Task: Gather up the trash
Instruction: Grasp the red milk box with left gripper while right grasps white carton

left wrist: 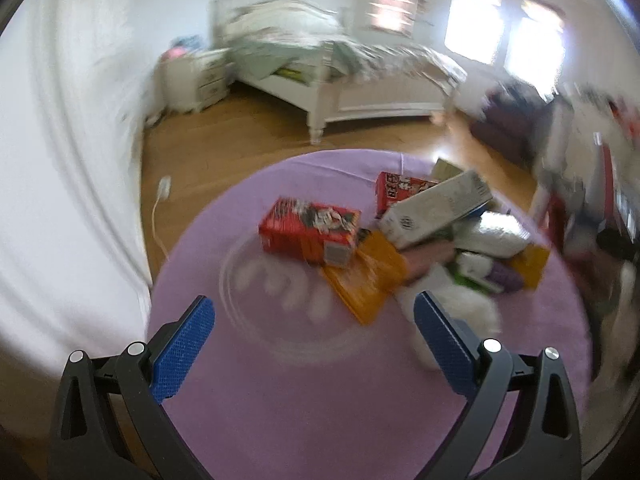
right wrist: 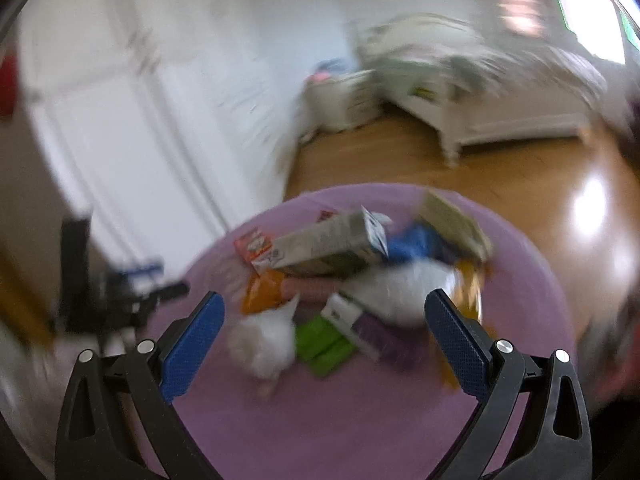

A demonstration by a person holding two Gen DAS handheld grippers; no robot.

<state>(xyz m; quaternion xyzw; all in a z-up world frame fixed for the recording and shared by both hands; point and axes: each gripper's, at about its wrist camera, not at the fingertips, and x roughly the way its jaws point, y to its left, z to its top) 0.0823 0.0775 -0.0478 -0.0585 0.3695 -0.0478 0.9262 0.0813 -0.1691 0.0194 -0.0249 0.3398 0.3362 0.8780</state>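
The left gripper [left wrist: 314,322] hovers with jaws spread wide, empty, above the round purple table [left wrist: 280,420] — the right gripper [right wrist: 324,320] likewise, over the trash pile [right wrist: 352,280] heaped at the table's far side.

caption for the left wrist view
Open left tongs hover over a trash pile on a purple rug.

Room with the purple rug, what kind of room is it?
Most likely a bedroom. A white bed with rumpled covers stands on the wood floor, a white nightstand sits beside it, and a round purple rug holds a pile of trash.
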